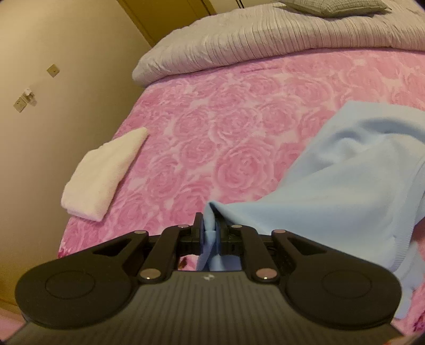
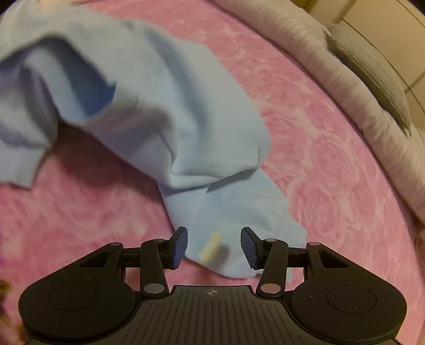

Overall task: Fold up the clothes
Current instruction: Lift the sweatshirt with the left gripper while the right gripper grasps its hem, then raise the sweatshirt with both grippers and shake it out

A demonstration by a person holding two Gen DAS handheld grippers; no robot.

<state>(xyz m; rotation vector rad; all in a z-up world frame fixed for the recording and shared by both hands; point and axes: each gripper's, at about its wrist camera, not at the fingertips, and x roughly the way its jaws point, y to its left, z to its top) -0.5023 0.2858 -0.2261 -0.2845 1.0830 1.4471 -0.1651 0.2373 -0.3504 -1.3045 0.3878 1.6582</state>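
A light blue garment (image 1: 342, 172) lies partly lifted over the pink rose-patterned bedspread (image 1: 212, 119). My left gripper (image 1: 211, 228) is shut on a pinched edge of this garment, which stretches away to the right. In the right wrist view the same blue garment (image 2: 164, 111) is bunched and blurred, with one end running down toward me. My right gripper (image 2: 213, 245) stands open around that end. The cloth with a small yellow mark (image 2: 211, 246) lies between the pads and they do not press on it.
A folded white towel (image 1: 103, 172) lies near the bed's left edge. A grey ribbed quilt (image 1: 252, 42) and a grey pillow (image 1: 332, 6) lie at the far end. A beige wall (image 1: 53, 79) with sockets stands left of the bed.
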